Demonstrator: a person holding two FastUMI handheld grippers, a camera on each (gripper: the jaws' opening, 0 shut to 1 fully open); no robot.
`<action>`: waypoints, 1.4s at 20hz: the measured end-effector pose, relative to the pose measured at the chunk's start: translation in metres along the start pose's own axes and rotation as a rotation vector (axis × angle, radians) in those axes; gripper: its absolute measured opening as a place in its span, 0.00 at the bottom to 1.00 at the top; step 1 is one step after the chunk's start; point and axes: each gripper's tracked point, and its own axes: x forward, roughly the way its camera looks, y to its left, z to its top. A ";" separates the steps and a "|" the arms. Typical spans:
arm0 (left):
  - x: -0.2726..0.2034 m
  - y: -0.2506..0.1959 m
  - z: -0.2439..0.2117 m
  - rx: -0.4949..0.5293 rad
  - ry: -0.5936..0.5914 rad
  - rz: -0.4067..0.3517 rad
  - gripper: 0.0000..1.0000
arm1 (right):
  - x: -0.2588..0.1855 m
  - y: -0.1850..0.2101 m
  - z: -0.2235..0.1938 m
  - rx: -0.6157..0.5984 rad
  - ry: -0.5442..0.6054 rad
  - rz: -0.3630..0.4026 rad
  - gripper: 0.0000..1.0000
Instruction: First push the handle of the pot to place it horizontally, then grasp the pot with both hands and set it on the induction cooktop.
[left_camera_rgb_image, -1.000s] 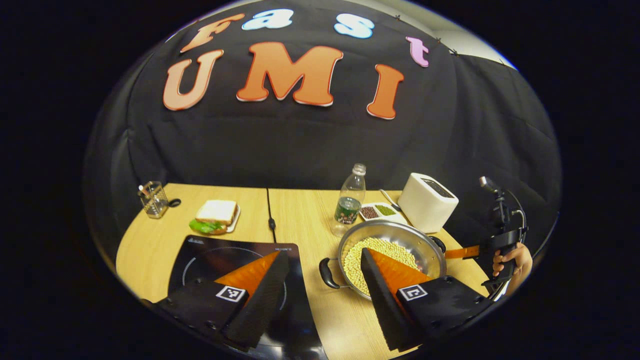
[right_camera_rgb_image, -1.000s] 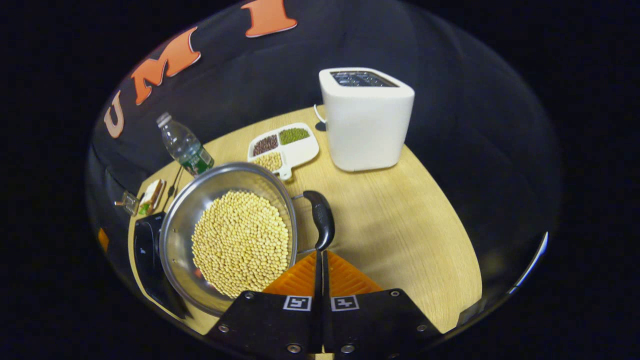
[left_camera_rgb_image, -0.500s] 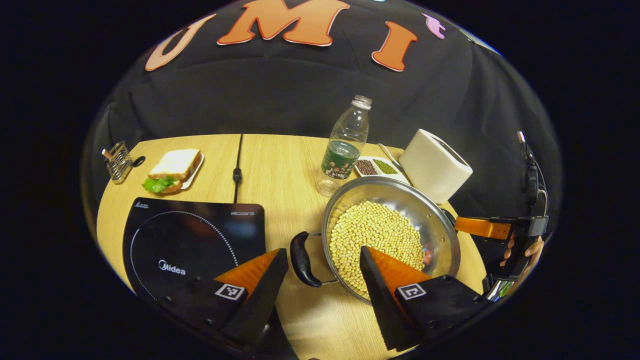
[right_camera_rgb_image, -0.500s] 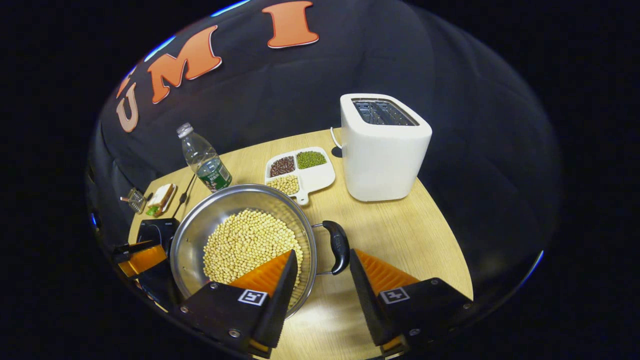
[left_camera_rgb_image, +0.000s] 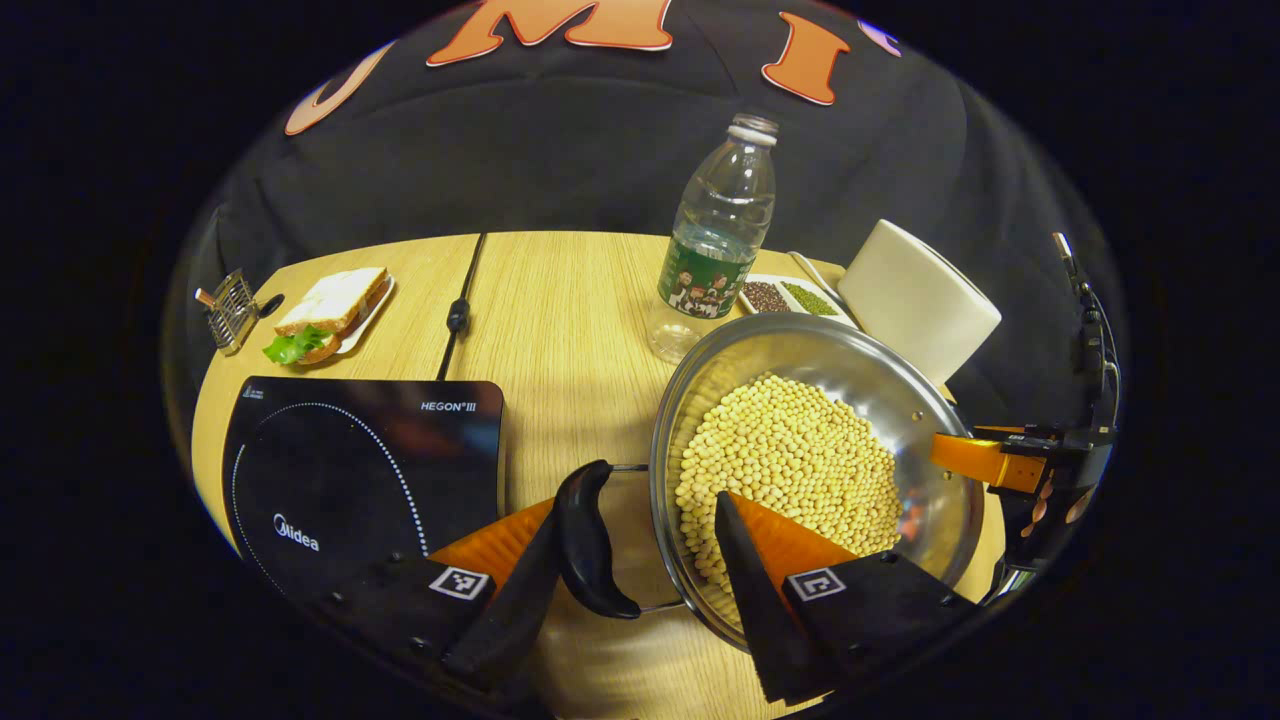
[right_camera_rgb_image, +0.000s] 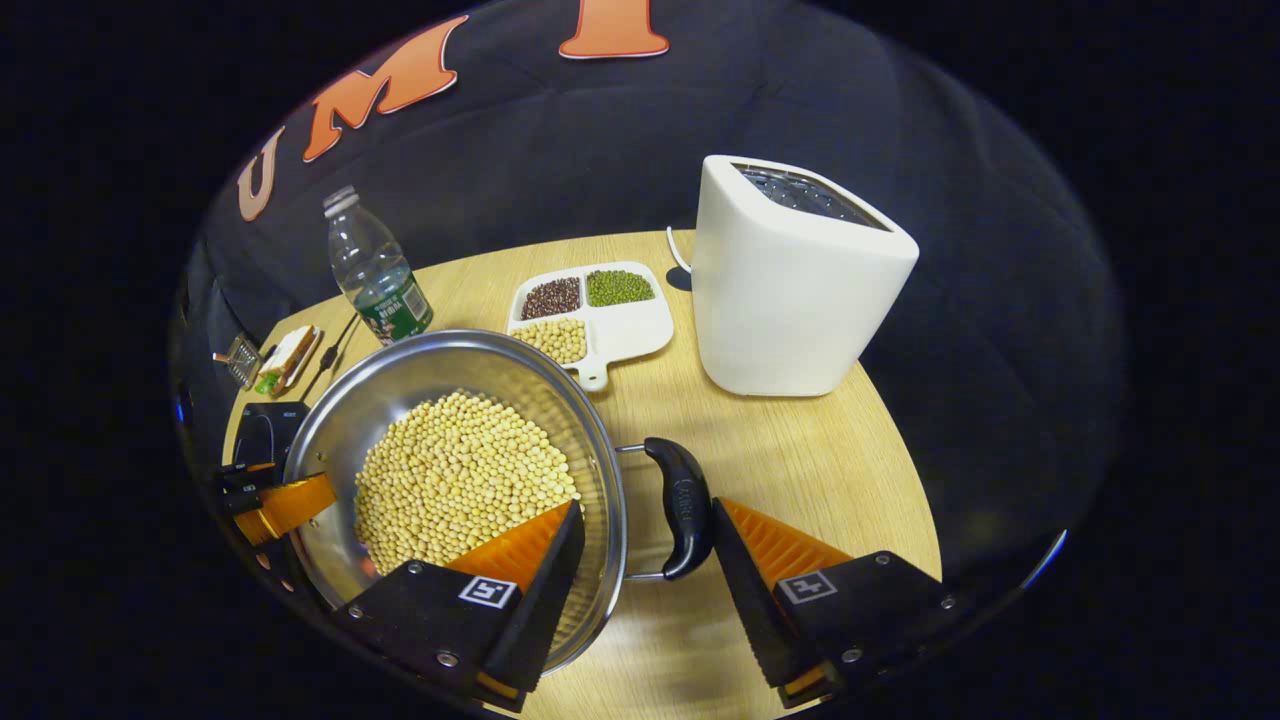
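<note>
Between spread fingers of each hand-held gripper (left_camera_rgb_image: 630, 580) (right_camera_rgb_image: 645, 570): pot (left_camera_rgb_image: 800, 400) handle; nothing clamped.

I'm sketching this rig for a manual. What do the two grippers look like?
Each gripper has two wedge-shaped, tapering fingers with ribbed inner faces, on black bolted blocks, each carrying a small square black-and-white marker. In the left gripper view, the right gripper has a black body with cabling above it.

Shiny metal pot (left_camera_rgb_image: 905, 400); glossy black cooktop (left_camera_rgb_image: 340, 470); matt wood-grain table (left_camera_rgb_image: 560, 320); clear plastic bottle (left_camera_rgb_image: 715, 240)
</note>
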 end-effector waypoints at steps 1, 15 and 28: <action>0.004 0.001 0.001 0.004 -0.007 0.013 0.94 | 0.005 -0.002 0.000 -0.009 -0.001 -0.010 0.80; 0.021 0.015 0.022 0.131 -0.211 0.232 0.80 | 0.013 0.001 -0.004 0.035 -0.064 -0.052 0.65; -0.017 0.025 0.047 0.084 -0.249 0.206 0.77 | -0.041 0.015 0.009 0.059 -0.143 -0.114 0.61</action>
